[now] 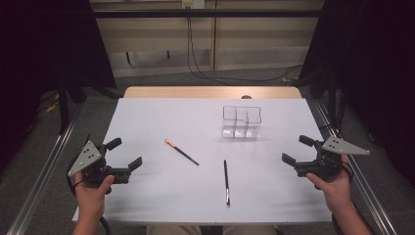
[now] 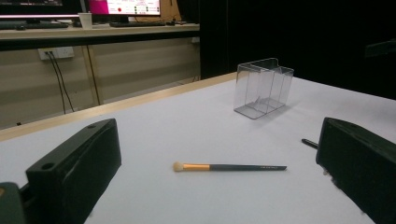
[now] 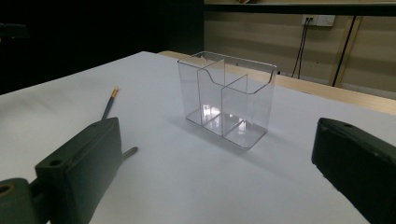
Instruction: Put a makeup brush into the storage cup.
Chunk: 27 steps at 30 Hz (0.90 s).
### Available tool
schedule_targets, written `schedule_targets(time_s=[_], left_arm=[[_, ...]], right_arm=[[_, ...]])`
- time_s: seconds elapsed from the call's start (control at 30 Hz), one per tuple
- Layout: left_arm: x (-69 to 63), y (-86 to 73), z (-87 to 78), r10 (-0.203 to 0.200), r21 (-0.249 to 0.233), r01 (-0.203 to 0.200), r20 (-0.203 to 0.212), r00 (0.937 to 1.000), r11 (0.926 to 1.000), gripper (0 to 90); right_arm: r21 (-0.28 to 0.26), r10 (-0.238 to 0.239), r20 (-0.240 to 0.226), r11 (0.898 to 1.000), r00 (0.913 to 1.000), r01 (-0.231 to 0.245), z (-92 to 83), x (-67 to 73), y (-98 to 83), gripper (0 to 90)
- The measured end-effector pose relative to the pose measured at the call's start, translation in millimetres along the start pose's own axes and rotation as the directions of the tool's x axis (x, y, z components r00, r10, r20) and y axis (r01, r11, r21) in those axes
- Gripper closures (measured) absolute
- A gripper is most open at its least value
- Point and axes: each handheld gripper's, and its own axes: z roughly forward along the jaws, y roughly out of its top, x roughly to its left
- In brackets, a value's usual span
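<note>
Both the left gripper (image 1: 126, 152) and right gripper (image 1: 297, 149) are hovering with jaws released, flanking two brushes (image 1: 181, 152) and a clear organizer (image 1: 241, 122) sitting on the counter (image 1: 147, 196).

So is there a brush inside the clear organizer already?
No, the organizer stands empty, and both brushes, the gold-banded one and the black one, lie flat on the table.

White table (image 1: 147, 122) with wooden far edge. Clear organizer (image 1: 241, 122) upright; tan-tipped brush (image 1: 181, 151) left of it, dark brush (image 1: 226, 182) nearer than it.
</note>
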Motion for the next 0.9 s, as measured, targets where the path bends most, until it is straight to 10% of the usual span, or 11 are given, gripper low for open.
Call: schedule_targets(time_s=[0.9], left_arm=[[-4.3, 10.0, 41.0, -0.003, 0.043, 0.004, -0.023, 0.9997, 0.9991, 0.0]], right_arm=[[0.006, -0.022, -0.020, 1.000, 0.9996, 0.022, 8.9, 3.1, 3.1, 1.4]])
